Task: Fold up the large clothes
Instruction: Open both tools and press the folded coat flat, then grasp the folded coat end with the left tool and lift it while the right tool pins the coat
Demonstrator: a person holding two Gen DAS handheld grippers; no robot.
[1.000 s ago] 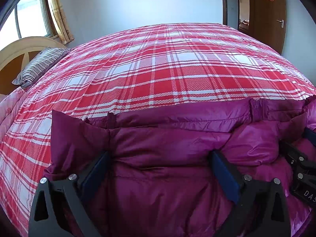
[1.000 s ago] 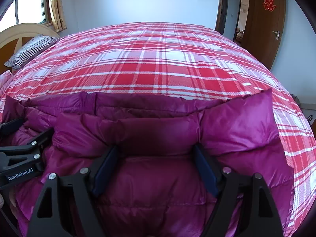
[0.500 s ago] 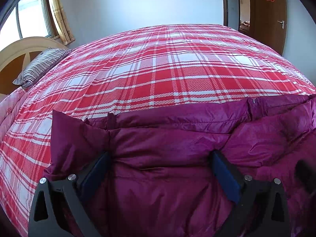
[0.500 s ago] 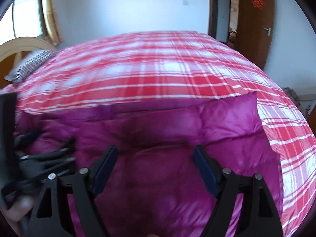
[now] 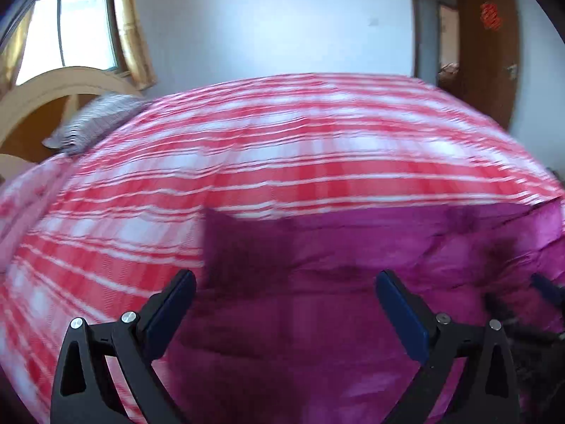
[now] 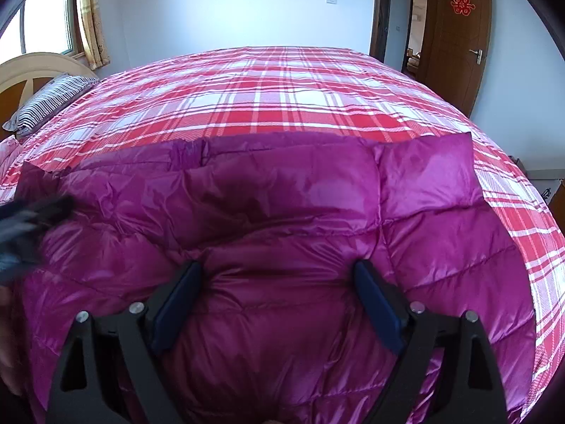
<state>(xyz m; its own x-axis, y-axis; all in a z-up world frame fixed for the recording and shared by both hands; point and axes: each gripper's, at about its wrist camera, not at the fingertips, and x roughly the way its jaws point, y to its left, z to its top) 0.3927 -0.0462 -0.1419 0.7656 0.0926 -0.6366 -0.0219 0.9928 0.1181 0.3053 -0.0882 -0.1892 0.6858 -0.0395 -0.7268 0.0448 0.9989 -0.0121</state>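
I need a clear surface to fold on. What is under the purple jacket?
The purple jacket lies on the red plaid bedspread, which shows bare all around it. Whatever sits directly beneath the jacket is covered by its puffy fabric and cannot be seen.

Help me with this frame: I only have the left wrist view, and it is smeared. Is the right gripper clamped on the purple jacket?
Observer: No. The right gripper has its jaws opening; the purple jacket bulges between them, not pinched.
Operator: Where does the jacket end on the right?
Observer: Its right corner lies flat on the plaid bedspread, with plaid showing beyond it.
Operator: Is the left gripper visible there?
Observer: The left gripper shows only as a dark blur at the picture's left edge, over the jacket's left side.
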